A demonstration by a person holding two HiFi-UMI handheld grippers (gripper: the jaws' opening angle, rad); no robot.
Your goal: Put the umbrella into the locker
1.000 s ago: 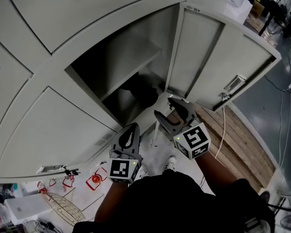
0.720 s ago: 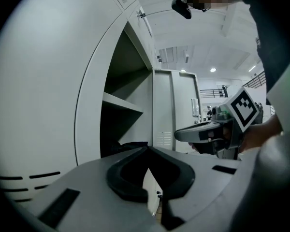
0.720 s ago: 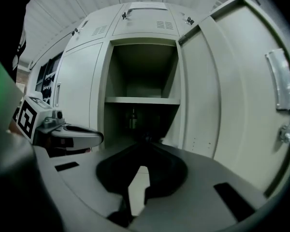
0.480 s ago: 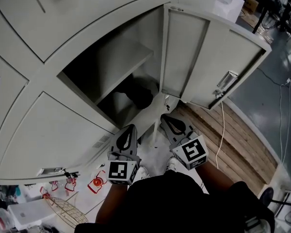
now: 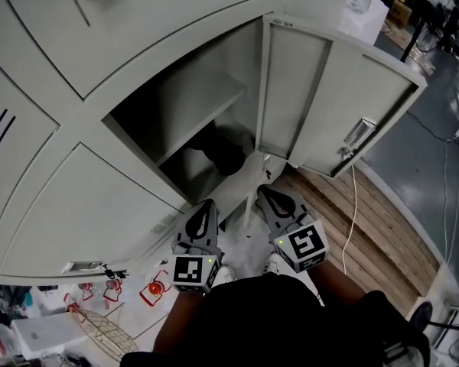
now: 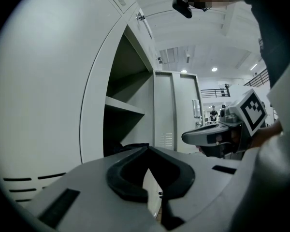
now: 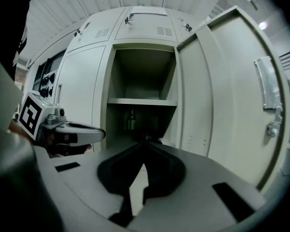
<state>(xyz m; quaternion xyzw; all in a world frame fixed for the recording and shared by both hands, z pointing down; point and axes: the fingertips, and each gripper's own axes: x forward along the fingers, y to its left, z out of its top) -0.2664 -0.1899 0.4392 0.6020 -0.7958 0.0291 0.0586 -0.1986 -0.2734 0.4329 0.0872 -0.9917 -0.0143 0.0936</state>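
The grey locker (image 5: 84, 197) stands open, its door (image 5: 329, 90) swung out to the right. A dark, crumpled umbrella (image 5: 223, 147) lies at the back of the lower compartment, under the shelf (image 5: 206, 113); in the right gripper view the umbrella (image 7: 152, 138) shows just past my jaw tips. My left gripper (image 5: 207, 203) and right gripper (image 5: 264, 189) hover side by side in front of the opening, both outside the locker. Both are shut with nothing between the fingers. The left gripper (image 6: 147, 149) and the right gripper (image 7: 146, 141) point nearly level at the locker.
The open door has a metal handle (image 5: 357, 134) on its outer edge. Wooden planks (image 5: 367, 228) and a white cable (image 5: 352, 205) lie on the floor at the right. A wire basket (image 5: 99, 323), red items (image 5: 149, 285) and a white box (image 5: 42, 329) clutter the floor at the lower left.
The right gripper's jaws were open a second ago and have shut on nothing; it has drawn back a little from the locker opening. The left gripper has stayed put.
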